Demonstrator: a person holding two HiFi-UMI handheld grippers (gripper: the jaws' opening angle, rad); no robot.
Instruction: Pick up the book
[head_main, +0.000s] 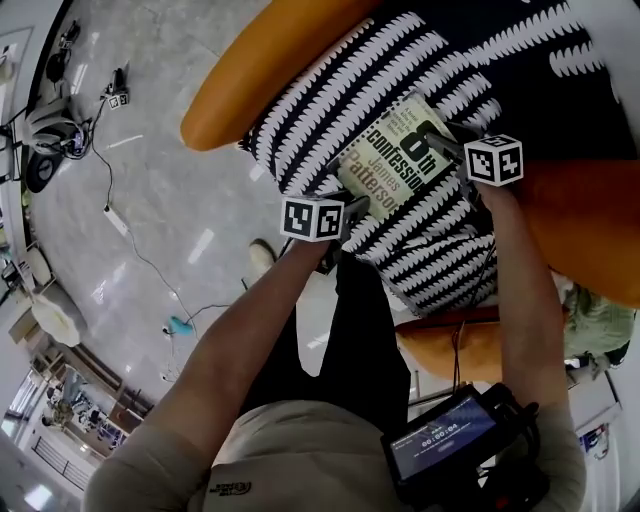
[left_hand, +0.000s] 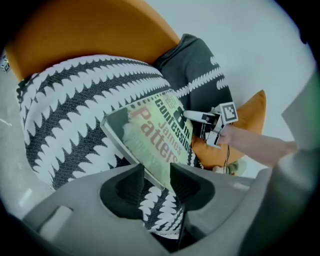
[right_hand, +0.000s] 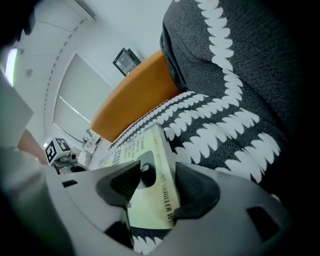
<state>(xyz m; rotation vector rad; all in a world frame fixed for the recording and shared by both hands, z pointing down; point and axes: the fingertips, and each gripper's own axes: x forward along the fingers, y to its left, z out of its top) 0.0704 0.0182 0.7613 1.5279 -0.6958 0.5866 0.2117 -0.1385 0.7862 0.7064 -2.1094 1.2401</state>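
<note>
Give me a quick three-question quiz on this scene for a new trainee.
1. True or false: the book lies on a bare floor.
2. What stands between the jaws of the right gripper? A) a cable B) one end of the book C) nothing
3. Fill in: the patterned cushion rests on an ____ chair.
Key: 1 false, it lies on the cushion; 2 B; 3 orange.

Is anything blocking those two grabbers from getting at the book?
Nothing visible. The book lies uncovered on the striped cushion, its ends already between the open jaws of the left gripper and the right gripper.
</note>
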